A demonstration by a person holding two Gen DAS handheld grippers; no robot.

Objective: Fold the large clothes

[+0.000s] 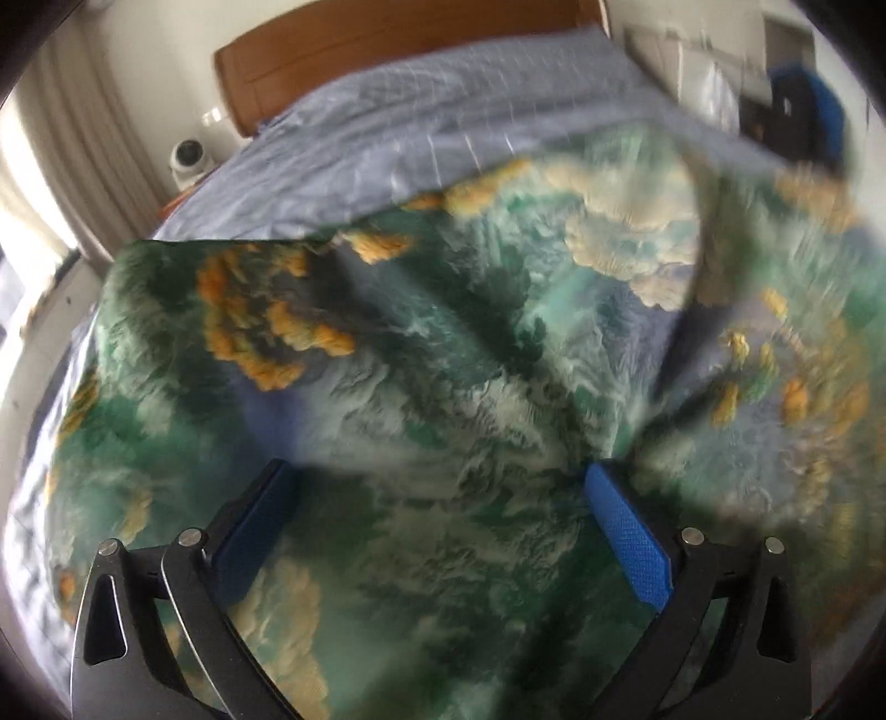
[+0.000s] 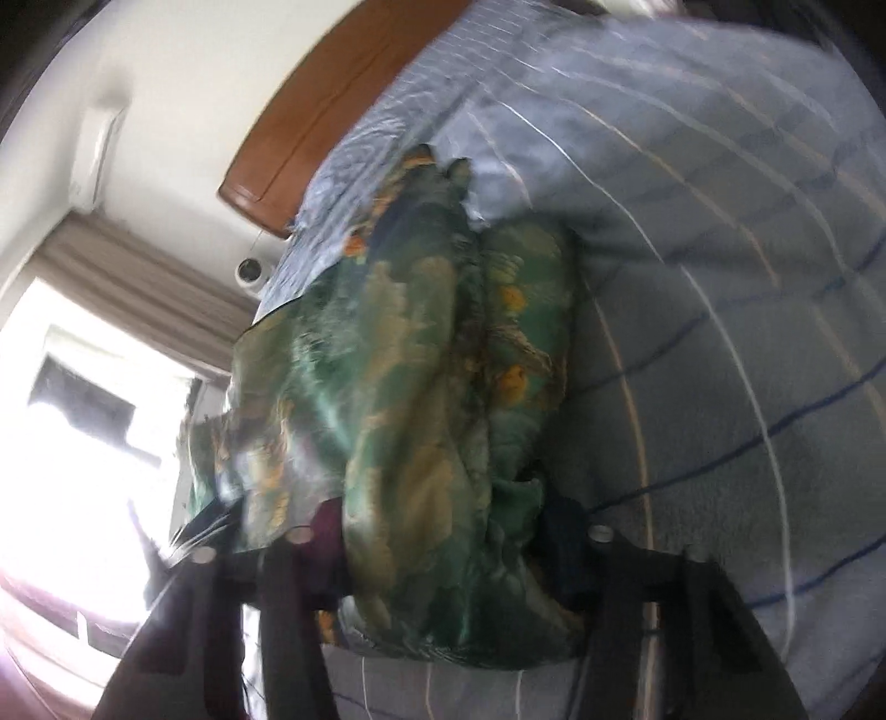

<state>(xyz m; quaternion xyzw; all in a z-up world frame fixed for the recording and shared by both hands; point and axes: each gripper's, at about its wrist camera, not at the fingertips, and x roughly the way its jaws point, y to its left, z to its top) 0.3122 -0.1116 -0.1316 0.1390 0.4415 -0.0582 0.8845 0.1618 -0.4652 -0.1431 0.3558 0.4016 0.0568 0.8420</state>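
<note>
A large green garment with orange and cream cloud print lies spread and rumpled over the bed. My left gripper hovers just above it, blue pads wide apart and open, with cloth below the gap. In the right wrist view the same garment is gathered into a thick bunch that runs from the bed up into my right gripper. The bunch fills the space between its dark fingers, which press on it from both sides. Both views are blurred.
A blue-grey checked bedcover lies under the garment. A brown wooden headboard stands at the far end. Nearby are a small white round device, curtains, a bright window and blue clutter.
</note>
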